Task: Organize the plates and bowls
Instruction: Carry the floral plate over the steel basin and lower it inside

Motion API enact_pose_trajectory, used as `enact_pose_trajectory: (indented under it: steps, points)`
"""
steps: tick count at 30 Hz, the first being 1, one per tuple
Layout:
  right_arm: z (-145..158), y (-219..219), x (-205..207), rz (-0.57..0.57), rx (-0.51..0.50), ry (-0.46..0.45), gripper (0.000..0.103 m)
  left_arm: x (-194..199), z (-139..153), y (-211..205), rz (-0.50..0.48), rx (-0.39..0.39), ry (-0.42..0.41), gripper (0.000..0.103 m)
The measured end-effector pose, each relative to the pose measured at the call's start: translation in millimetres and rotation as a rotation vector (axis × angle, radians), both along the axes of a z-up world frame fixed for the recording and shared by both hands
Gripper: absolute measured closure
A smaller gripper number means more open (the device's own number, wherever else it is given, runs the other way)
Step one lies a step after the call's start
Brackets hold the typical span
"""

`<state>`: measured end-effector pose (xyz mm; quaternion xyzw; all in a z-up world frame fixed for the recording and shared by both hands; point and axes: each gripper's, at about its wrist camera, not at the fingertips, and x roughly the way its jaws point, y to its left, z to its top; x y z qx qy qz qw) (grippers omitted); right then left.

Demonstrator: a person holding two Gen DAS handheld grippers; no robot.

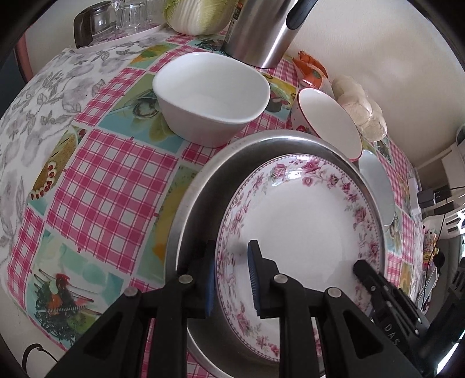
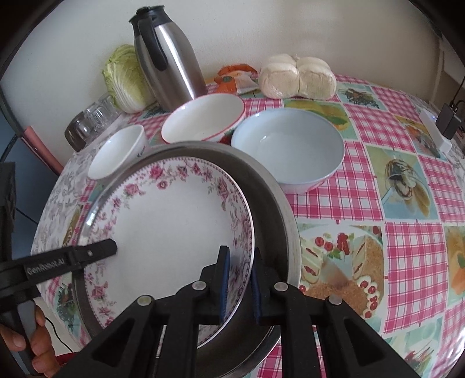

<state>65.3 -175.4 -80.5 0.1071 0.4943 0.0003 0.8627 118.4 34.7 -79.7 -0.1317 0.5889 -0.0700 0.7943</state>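
A white plate with a pink floral rim (image 1: 302, 232) (image 2: 162, 221) lies in a round metal tray (image 1: 200, 203) (image 2: 273, 203). My left gripper (image 1: 232, 279) straddles the plate's left rim, jaws slightly apart; it shows in the right wrist view (image 2: 110, 247). My right gripper (image 2: 239, 285) pinches the plate's right rim between its blue pads; one of its fingers (image 1: 366, 270) shows in the left wrist view. A white bowl (image 1: 212, 96) (image 2: 119, 151), a red-rimmed bowl (image 1: 331, 122) (image 2: 203, 116) and a pale blue bowl (image 1: 377, 186) (image 2: 290, 148) stand behind the tray.
A steel thermos jug (image 2: 168, 58) (image 1: 261, 29), a cabbage (image 2: 125, 78), glasses on a tray (image 1: 116, 20), a bag of buns (image 2: 296, 75) and an orange packet (image 2: 232, 75) stand along the wall. A white box (image 2: 434, 130) lies at the right edge.
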Motion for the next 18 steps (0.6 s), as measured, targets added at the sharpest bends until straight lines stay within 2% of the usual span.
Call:
enact_pose_trajectory:
  steps: [1,10,14,18]
  points:
    - [-2,0,1,0.001,-0.002,0.009,0.086,1,0,0,0.001,-0.001,-0.002,0.081]
    - [-3,4,1,0.019,-0.057,0.008,0.081,1,1,-1,-0.008,0.008,-0.008,0.080]
    - [4,10,-1,0.027,-0.098,-0.014,0.075,1,4,-6,-0.029,0.031,-0.014,0.072]
    - [12,12,-4,0.029,-0.136,-0.052,0.072,3,6,-13,-0.050,0.066,-0.022,0.069]
